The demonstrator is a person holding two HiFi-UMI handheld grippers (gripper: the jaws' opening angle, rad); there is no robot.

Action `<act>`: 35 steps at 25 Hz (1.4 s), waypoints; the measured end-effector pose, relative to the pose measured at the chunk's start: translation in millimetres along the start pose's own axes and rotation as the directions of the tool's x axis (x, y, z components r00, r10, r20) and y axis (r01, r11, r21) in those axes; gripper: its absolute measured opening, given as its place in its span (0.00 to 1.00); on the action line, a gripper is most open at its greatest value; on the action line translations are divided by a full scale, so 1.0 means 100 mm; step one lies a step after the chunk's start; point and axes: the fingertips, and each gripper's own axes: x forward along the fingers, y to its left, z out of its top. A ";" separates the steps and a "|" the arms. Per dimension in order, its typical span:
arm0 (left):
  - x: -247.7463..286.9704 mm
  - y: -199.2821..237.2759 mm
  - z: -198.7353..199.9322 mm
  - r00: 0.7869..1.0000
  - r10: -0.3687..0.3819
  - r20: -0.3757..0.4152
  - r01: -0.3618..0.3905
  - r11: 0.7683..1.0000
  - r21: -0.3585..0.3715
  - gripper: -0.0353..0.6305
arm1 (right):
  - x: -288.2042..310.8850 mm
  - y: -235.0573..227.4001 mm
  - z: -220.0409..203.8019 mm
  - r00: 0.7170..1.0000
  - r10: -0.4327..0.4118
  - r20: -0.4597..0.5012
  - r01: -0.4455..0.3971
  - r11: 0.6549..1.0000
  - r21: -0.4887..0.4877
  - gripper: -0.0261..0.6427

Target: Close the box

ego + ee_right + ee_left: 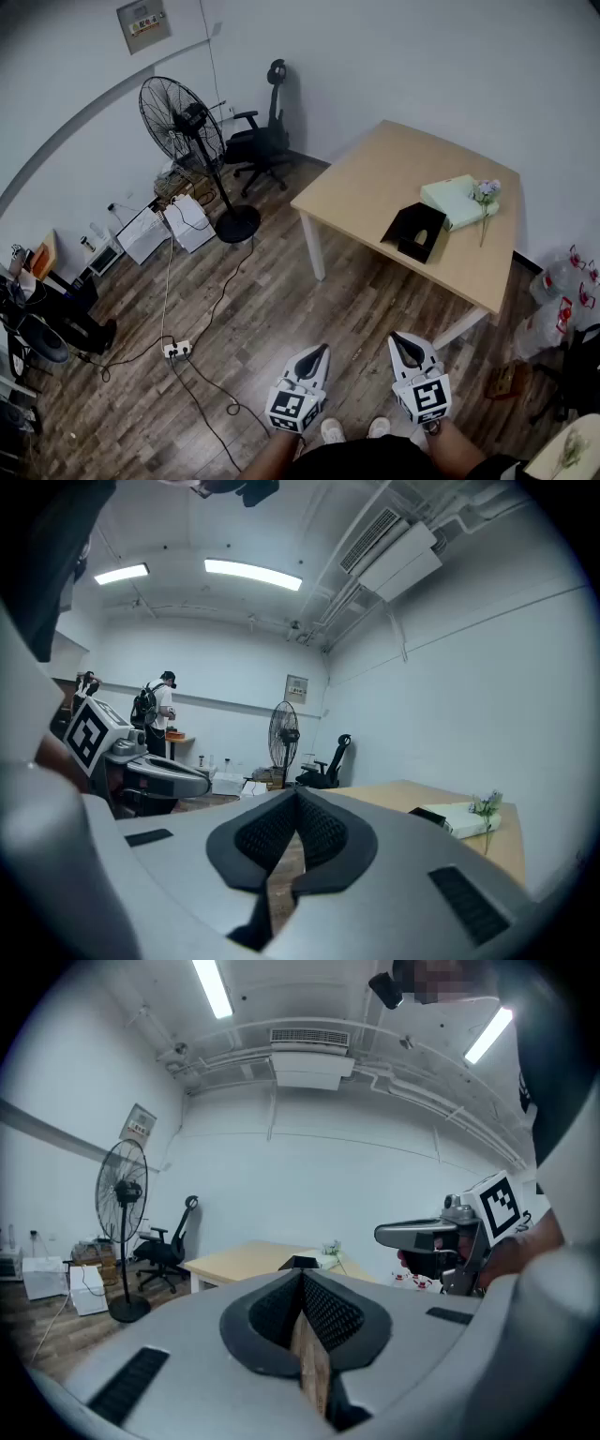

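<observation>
Hidden: the black box (415, 230) is small in the head view, so its inside is hard to make out. In the left gripper view only its dark top edge shows above the claw.
Cut off: the person's arms leave the bottom edge of the head view.
Box, place: right of centre in the head view, on the wooden table (375, 183), well apart from both grippers.
Box, look: black and angular, with its lid raised at a slant.
Neighbours: a pale green case (457, 200) lies just beside the box, with a flower sprig (487, 192) on top of it.
Left gripper (319, 349): lower middle of the frame, claw fully closed, its ribbed dark pads meeting on nothing.
Right gripper (401, 337): claw likewise pressed together and empty.
Room: wood-plank floor. A round-caged floor fan (184, 122) and a black office chair (258, 141) stand at the upper left.
</observation>
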 end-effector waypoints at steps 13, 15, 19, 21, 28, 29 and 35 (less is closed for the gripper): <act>-0.02 0.10 -0.02 1.000 -0.025 -0.020 0.025 1.000 0.003 0.07 | 0.04 0.12 0.01 0.998 -0.005 0.069 0.004 1.000 0.016 0.06; -0.05 0.15 -0.01 0.999 -0.030 -0.019 0.030 1.000 0.005 0.07 | 0.05 0.14 0.07 0.994 -0.029 0.101 0.027 0.999 0.018 0.06; -0.08 0.31 0.00 0.999 -0.024 -0.030 0.024 1.000 -0.007 0.07 | 0.04 0.13 0.06 0.992 -0.061 0.111 0.060 0.998 0.014 0.06; -0.02 0.37 0.00 0.999 -0.030 -0.033 0.029 0.999 -0.013 0.07 | 0.04 0.06 0.04 0.992 -0.079 0.099 0.078 0.997 0.019 0.06; 0.37 0.45 -0.05 0.996 -0.070 -0.055 0.070 0.998 -0.010 0.07 | 0.25 -0.20 -0.02 0.992 -0.103 0.069 0.102 0.995 0.018 0.06; 0.46 0.48 -0.05 0.996 -0.071 -0.057 0.070 0.997 -0.011 0.07 | 0.31 -0.26 -0.04 0.992 -0.107 0.071 0.106 0.994 0.019 0.06; 0.93 0.85 0.09 0.997 -0.052 -0.061 0.052 0.999 0.009 0.07 | 0.67 -0.67 -0.05 0.989 -0.125 0.073 0.122 0.992 0.043 0.06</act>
